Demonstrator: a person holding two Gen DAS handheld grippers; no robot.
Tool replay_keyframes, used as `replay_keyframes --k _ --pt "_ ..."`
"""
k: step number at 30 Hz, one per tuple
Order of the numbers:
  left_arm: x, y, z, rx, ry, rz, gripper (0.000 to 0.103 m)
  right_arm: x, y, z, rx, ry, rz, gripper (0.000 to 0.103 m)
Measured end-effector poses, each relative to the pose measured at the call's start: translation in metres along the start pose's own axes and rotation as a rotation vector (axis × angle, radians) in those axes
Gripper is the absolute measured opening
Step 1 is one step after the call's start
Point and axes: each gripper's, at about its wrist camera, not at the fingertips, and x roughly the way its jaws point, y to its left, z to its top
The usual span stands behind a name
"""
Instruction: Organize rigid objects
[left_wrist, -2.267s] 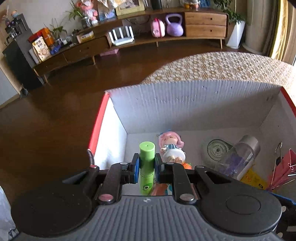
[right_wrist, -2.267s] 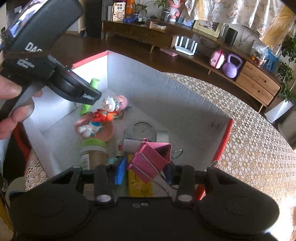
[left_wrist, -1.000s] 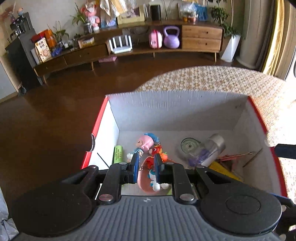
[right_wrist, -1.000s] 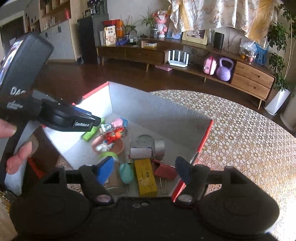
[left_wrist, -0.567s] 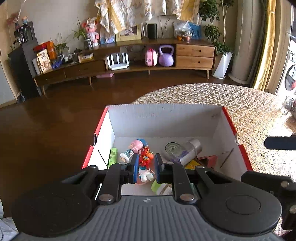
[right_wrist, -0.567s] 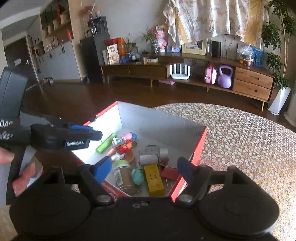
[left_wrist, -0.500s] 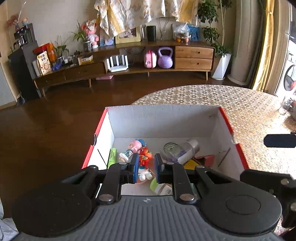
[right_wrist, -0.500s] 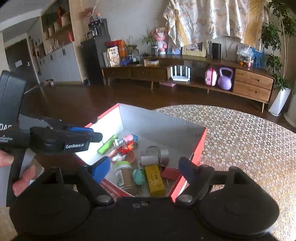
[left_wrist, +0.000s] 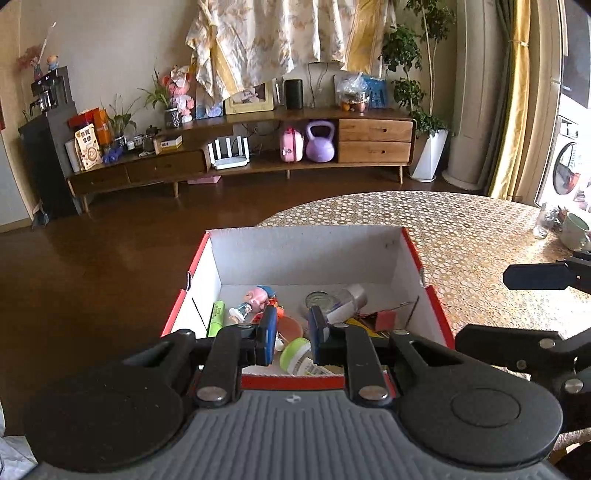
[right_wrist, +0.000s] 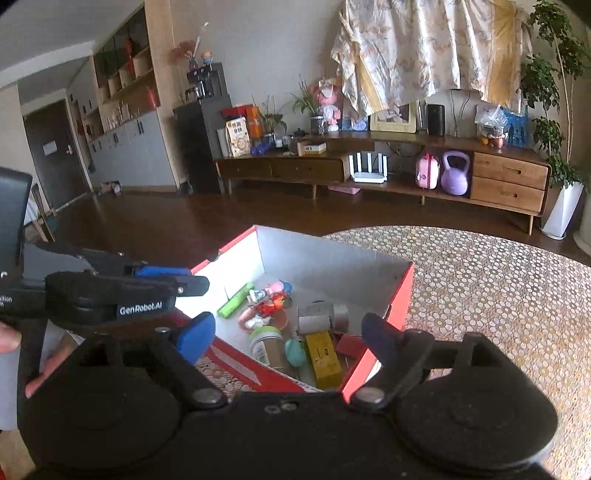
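In front of us sits the red cardboard box with white inner walls (left_wrist: 306, 254), on the round bench covered in a gold honeycomb-patterned cloth (left_wrist: 480, 236), at the bench's edge nearest the dark wooden floor (left_wrist: 110, 258). Inside the box we see a lime-green marker tube (left_wrist: 218, 313) lying along the left wall, a small pink-haired doll figure (left_wrist: 255, 297) beside it, a clear plastic bottle with a white cap (left_wrist: 349, 297) toward the right, a red binder clip (left_wrist: 384, 319) near the right wall, and a jar with a green lid (left_wrist: 295, 354) at the near wall. From the right wrist view we also make out a flat yellow box (right_wrist: 325, 356) next to a teal egg-shaped thing (right_wrist: 294, 350).

Our left hand-held gripper (left_wrist: 291, 334) hangs above the near wall of the box; its jaws are opening from a narrow gap, with nothing between the blue pads. Our right hand-held gripper (right_wrist: 288, 338) is opening too, already wide, and empty.
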Motion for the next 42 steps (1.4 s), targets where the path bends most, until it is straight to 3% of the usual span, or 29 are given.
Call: replay_keyframes --k 1,2,3,5,12,20,26,33,42 --pt "-0.003 -0.001 -0.001 -0.004 -0.008 -0.005 0.029 -0.002 0.001 -0.001 0.0 -0.004 -0.003 0.088" --pt "-0.006 -0.002 -0.002 -0.007 -0.016 -0.01 0.043 -0.004 0.001 -0.003 0.003 -0.009 -0.004 0.089" --pt "-0.01 -0.002 -0.003 -0.011 -0.027 -0.017 0.062 -0.006 0.0 -0.004 0.007 -0.013 -0.002 0.09" --pt "-0.017 -0.003 -0.006 -0.023 -0.057 -0.024 0.074 -0.009 0.0 -0.005 0.012 -0.021 -0.001 0.092" --pt "-0.023 -0.005 -0.01 -0.054 -0.06 -0.052 0.076 -0.025 -0.003 -0.01 0.021 -0.071 0.011 0.102" --pt "-0.028 -0.009 -0.021 -0.083 -0.068 -0.03 0.085 -0.037 -0.007 -0.014 0.049 -0.108 0.019 0.103" --pt "-0.037 -0.011 -0.028 -0.093 -0.097 -0.027 0.099 -0.042 -0.013 -0.019 0.069 -0.125 0.006 0.103" --pt "-0.052 -0.022 -0.033 -0.055 -0.145 0.027 0.1 -0.041 -0.018 -0.023 0.092 -0.116 0.007 0.103" --pt "-0.054 -0.028 -0.037 -0.043 -0.127 0.02 0.1 -0.041 -0.021 -0.028 0.104 -0.101 0.003 0.103"
